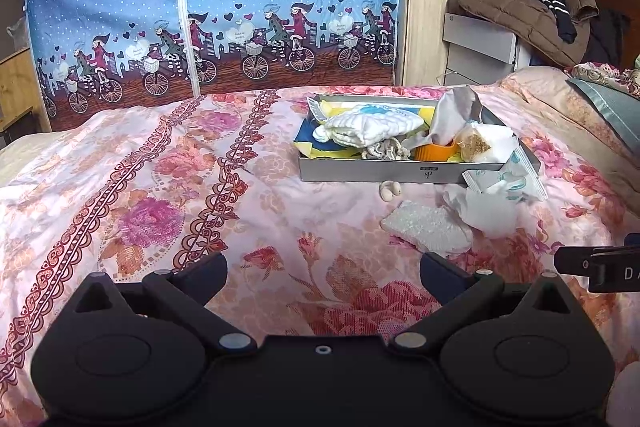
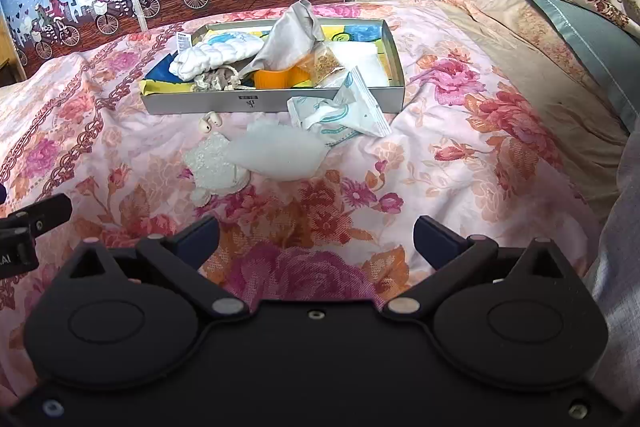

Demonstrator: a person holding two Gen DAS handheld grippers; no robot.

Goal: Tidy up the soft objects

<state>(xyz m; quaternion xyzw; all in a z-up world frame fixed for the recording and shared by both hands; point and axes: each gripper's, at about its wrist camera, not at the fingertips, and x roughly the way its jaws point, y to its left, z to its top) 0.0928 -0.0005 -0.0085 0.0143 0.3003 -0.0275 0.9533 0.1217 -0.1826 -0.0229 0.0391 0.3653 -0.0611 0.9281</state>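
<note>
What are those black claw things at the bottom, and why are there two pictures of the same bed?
Those are tongs. A person holds one pair in each hand, and each pair has a little camera looking along its fingers. One picture comes from the left tongs, the other from the right tongs. Both are open and hold nothing. On the flowery bedspread sits a grey box full of soft things, like a folded white cloth and an orange cup. In front of the box lie a white packet, a white pouch, a bumpy white pad and small earbuds.
</note>
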